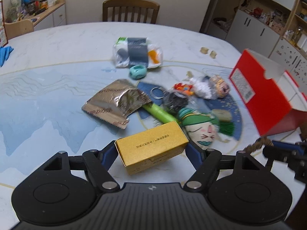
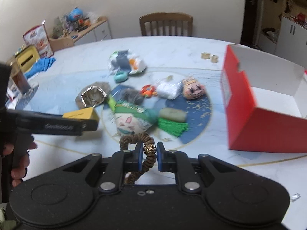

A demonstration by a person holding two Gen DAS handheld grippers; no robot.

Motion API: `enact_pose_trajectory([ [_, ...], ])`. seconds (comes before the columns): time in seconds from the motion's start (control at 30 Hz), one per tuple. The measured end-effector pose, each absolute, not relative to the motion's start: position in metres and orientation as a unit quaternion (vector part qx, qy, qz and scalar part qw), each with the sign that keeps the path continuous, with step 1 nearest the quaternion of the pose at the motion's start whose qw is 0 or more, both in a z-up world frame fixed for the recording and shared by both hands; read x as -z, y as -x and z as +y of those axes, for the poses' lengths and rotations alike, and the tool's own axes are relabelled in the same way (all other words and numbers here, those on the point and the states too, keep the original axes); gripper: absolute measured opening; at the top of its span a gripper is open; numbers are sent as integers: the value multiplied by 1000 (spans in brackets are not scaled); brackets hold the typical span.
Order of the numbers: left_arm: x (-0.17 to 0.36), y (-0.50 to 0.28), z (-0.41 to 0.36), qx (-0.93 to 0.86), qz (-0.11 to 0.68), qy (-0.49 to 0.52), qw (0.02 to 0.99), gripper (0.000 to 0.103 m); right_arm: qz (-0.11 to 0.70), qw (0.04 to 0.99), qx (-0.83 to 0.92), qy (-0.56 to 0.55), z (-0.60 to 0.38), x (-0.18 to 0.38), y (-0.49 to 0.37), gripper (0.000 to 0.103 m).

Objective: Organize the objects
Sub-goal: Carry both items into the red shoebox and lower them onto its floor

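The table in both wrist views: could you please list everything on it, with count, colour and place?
box: one, gold, in the left gripper
hair tie: one, brown, in the right gripper
carton: one, red, open, right side
foil pouch: one, silver, left of centre
doll heads: two, centre
plastic packet: one, white, far centre
chair: one, wooden, behind table
left gripper: shut on box
right gripper: shut on hair tie

Setting: a home dining room, indicated by a large table, a wooden chair, a cluttered sideboard and wall shelving with what appear to be small household items.
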State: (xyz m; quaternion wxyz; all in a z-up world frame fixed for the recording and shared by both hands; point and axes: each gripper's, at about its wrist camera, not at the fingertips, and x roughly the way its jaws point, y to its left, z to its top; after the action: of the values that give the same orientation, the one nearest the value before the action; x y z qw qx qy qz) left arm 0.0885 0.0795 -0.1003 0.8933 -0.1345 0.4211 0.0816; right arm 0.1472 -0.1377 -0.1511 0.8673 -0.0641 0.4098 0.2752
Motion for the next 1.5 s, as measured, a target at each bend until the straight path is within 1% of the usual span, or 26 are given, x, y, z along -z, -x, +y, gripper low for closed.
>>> enact_pose_trajectory([
  [0.27, 53, -96, 60, -52, 400, 127, 906, 76, 388, 882, -263, 51, -183, 104, -164, 13],
  [0.4, 32, -108, 40, -25, 392, 106, 914, 76, 381, 887, -257, 48, -207, 84, -180, 13],
  [0.77, 6, -171, -37, 32, 382, 65, 921, 76, 373, 902, -214, 45, -283, 60, -242, 13],
  [1.13, 6, -253, -133, 81, 392, 34, 916, 76, 388, 902, -187, 41, -350, 80, -307, 13],
  [1.37, 25, -308, -184, 80, 415, 18, 906, 76, 406, 891, -194, 57, -368, 104, -339, 13],
  [1.5, 43, -339, -199, 68, 437, 19, 897, 76, 417, 883, -201, 74, -370, 119, -353, 13],
])
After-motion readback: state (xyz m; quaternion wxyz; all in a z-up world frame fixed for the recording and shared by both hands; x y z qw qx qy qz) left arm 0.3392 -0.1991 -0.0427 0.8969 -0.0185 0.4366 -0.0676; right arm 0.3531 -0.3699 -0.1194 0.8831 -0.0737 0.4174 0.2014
